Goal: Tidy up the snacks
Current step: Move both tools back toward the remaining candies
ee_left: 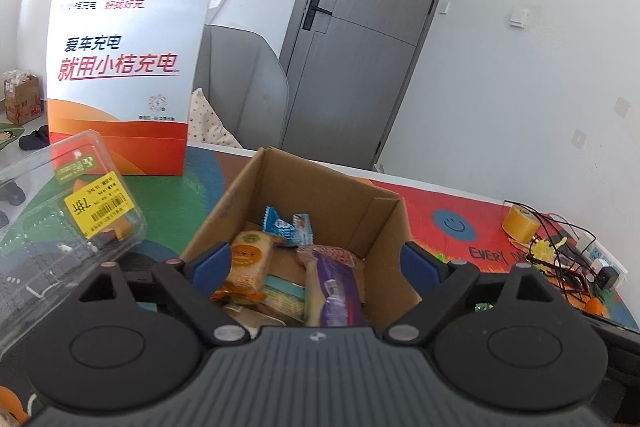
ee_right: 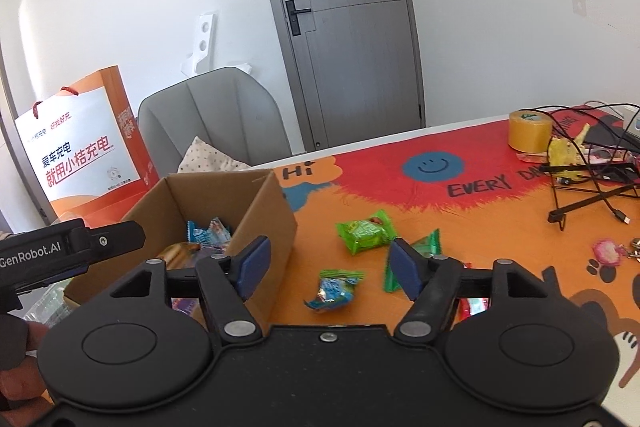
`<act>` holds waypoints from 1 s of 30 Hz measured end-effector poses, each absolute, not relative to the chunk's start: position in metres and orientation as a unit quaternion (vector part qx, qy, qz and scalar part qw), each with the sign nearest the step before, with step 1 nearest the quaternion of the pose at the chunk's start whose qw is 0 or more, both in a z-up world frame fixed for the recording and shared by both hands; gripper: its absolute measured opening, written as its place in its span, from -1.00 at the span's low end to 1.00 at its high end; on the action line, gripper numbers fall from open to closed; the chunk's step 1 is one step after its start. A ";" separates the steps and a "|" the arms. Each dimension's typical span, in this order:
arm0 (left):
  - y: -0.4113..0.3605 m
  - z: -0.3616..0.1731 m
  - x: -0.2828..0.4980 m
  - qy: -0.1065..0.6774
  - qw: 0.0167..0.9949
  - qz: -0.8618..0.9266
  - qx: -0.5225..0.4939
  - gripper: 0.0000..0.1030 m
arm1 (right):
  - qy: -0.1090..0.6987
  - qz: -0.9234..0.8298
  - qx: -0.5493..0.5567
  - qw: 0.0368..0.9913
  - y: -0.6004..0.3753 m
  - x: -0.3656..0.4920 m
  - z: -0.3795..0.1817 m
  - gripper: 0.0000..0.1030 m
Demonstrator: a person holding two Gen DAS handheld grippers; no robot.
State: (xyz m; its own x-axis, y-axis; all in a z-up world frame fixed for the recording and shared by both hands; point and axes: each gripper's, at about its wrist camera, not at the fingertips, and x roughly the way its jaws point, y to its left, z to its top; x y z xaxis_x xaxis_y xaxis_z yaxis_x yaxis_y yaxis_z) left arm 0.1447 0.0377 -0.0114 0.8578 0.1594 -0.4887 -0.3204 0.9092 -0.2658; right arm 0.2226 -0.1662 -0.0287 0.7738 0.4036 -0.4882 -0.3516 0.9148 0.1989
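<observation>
Snacks sit partly in a cardboard box (ee_left: 384,227) on the counter (ee_right: 500,227), partly loose on the colourful mat beside it. Inside the box, left wrist view: an orange biscuit pack (ee_left: 248,263), a blue-and-white wrapped candy (ee_left: 286,227), a purple packet (ee_left: 336,287) leaning on end, and a pale teal-edged packet (ee_left: 282,293) beneath them.

Left claw (ee_left: 320,261) hangs over the near side of the box, jaws spread wide, nothing between them. One blue pad (ee_left: 212,261) is over the box's left wall, the other beside its right wall.

Right claw (ee_right: 326,267) is also spread wide and empty, over the mat just right of the box (ee_right: 256,211). Between its pads, on the mat: a blue-green candy wrapper (ee_right: 334,289). A larger green snack packet (ee_right: 366,231) lies further off, and a second green packet (ee_right: 416,255) is partly hidden behind the right pad. A red wrapper (ee_right: 474,305) shows in part below the right linkage.

The left gripper body (ee_right: 60,255) enters the right wrist view over the box's left edge.

A clear plastic clamshell (ee_left: 60,223) with a yellow price sticker sits left of the box. An orange-and-white paper bag (ee_left: 124,67) stands upright behind it. A roll of yellow tape (ee_right: 530,131) and tangled black cables (ee_right: 592,179) lie at the far right of the counter. A grey chair (ee_right: 212,115) and a grey door (ee_right: 352,27) stand beyond.
</observation>
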 end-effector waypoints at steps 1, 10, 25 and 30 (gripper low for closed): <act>0.034 -0.011 0.146 0.236 0.949 0.124 -0.169 0.78 | 0.271 0.199 0.050 0.941 -0.170 0.223 -0.029 0.41; -0.003 -0.010 0.156 0.245 0.953 0.097 -0.151 0.82 | 0.273 0.180 0.069 0.942 -0.213 0.222 -0.033 0.63; -0.052 -0.010 0.168 0.261 0.955 0.061 -0.129 0.82 | 0.275 0.160 0.100 0.943 -0.270 0.221 -0.040 0.63; -0.062 -0.014 0.173 0.263 0.955 0.054 -0.124 0.82 | 0.278 0.153 0.108 0.942 -0.281 0.225 -0.046 0.61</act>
State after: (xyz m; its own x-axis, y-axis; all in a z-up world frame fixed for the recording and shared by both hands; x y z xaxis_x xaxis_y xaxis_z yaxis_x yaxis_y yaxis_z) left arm 0.1729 -0.0622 -0.0138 0.8555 0.0380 -0.5164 -0.1682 0.9636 -0.2077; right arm 0.2247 -0.2806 -0.0462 0.7983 0.3481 -0.4915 -0.2277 0.9299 0.2888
